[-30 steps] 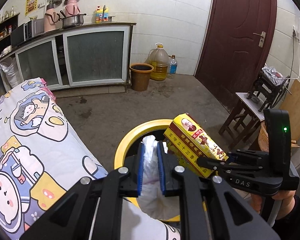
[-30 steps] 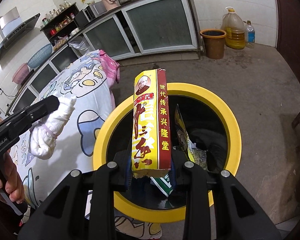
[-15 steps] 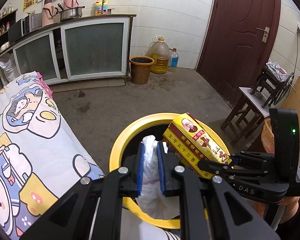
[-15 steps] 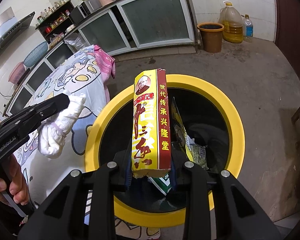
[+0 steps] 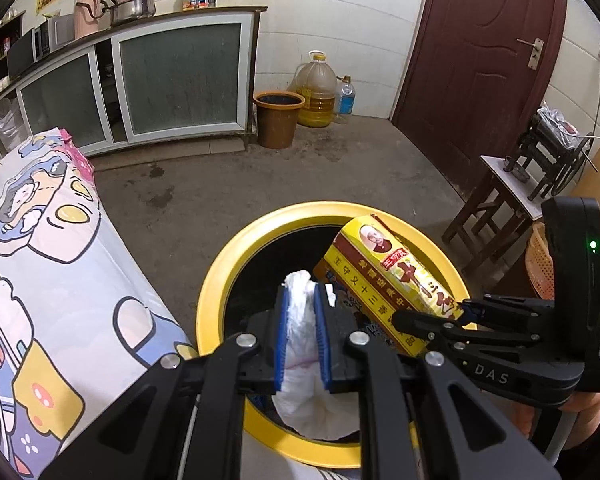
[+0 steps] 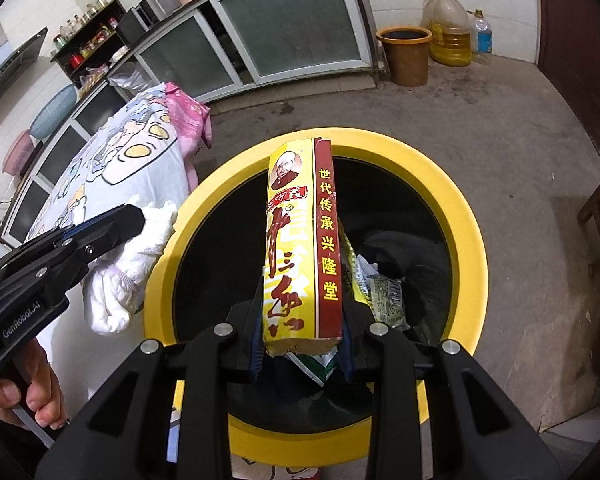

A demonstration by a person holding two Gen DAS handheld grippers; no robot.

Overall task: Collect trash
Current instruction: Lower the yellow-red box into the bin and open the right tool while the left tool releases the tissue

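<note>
Trash sits in both our grippers, over the mouth of a yellow-rimmed bin [image 5: 216,280]. Our left gripper [image 5: 303,332] has its blue pads [image 5: 279,340] pinched nearly together on a crumpled white tissue wad [image 5: 300,300], which pokes up past the tips and bulges out below them, above the near part of the bin's opening. Our right gripper [image 6: 300,344] is clamped on the lower end of a long yellow and red box [image 6: 300,240] printed with Chinese characters and a small portrait; the box stands up along the gripper's line, its top end reaching the far rim of the bin in the right wrist view. Under it, inside the dark bin, we see a few wrappers [image 6: 384,292] lying against a black liner. In the left wrist view the box tilts across the right side of the opening, close beside the tissue. Left of the bin hangs a cartoon-print cloth [image 5: 60,280]. Farther off on the concrete floor [image 5: 220,176] stand a brown bucket [image 5: 278,120], a large oil jug [image 5: 316,96] and a small bottle [image 5: 345,96] near a dark red door [image 5: 480,60].
</note>
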